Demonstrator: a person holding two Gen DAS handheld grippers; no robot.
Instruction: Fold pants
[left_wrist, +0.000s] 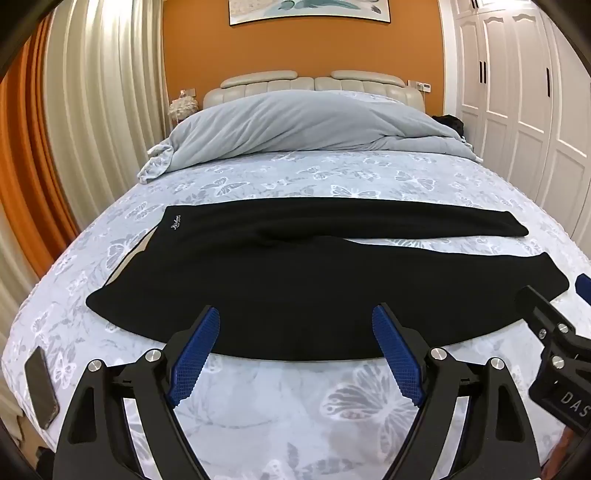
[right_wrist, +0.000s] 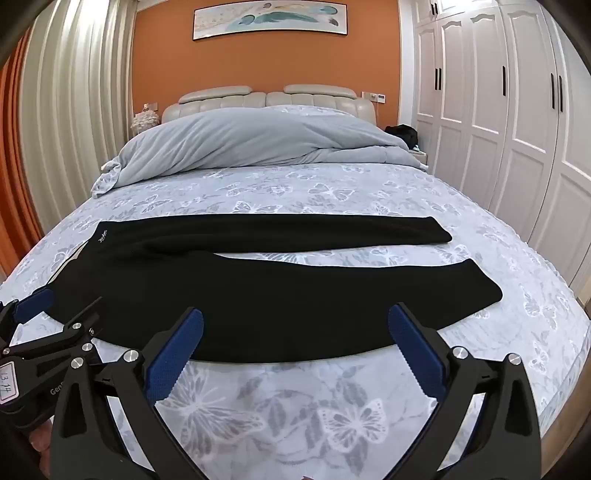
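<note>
Pants (left_wrist: 280, 280): black, laid flat across the bed (left_wrist: 332, 177), waistband toward the left, both legs running to the right; not yet folded.
Placement reason: judged to be spread out smooth so that one leg can be laid over the other.
Legs: parted by a narrow wedge of bedsheet; the near leg is wider and curves along the bed's front edge.
Marking: small white logo (left_wrist: 175, 223) near the waistband corner.
Left claw (left_wrist: 295, 325): spread wide, holding nothing, poised over the near edge of the fabric.
Right claw (right_wrist: 295, 326): likewise spread, empty, just short of the near leg.
Stance reason: both appear positioned to take the near edge.
Phone (left_wrist: 41, 391): at the bed's left front corner, well apart from the pants.
</note>
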